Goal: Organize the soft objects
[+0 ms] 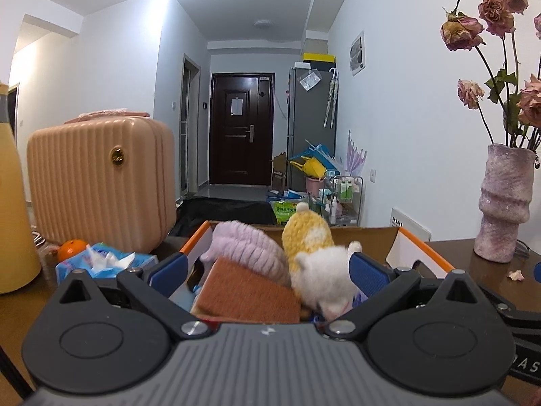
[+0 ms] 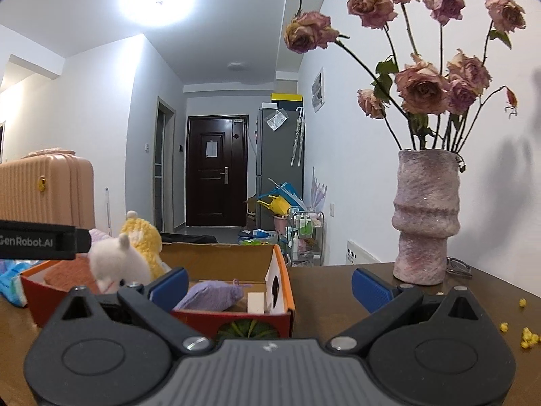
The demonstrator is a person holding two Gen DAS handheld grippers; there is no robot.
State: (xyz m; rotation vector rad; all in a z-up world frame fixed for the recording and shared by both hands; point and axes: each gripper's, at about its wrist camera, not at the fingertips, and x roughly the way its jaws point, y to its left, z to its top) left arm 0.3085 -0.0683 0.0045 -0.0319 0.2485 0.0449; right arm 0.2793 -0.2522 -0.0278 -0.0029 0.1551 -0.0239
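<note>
The cardboard box [image 2: 277,270] on the brown surface [image 2: 338,291] holds the white plush toy [image 1: 321,270], a yellow plush [image 1: 304,233], a pink fluffy piece [image 1: 247,250] and a purple knit pouch [image 2: 213,294]. Left gripper [image 1: 267,270] jaws spread wide over the box, empty; right gripper [image 2: 270,284] jaws open, empty, straddling the box's right end.
</note>
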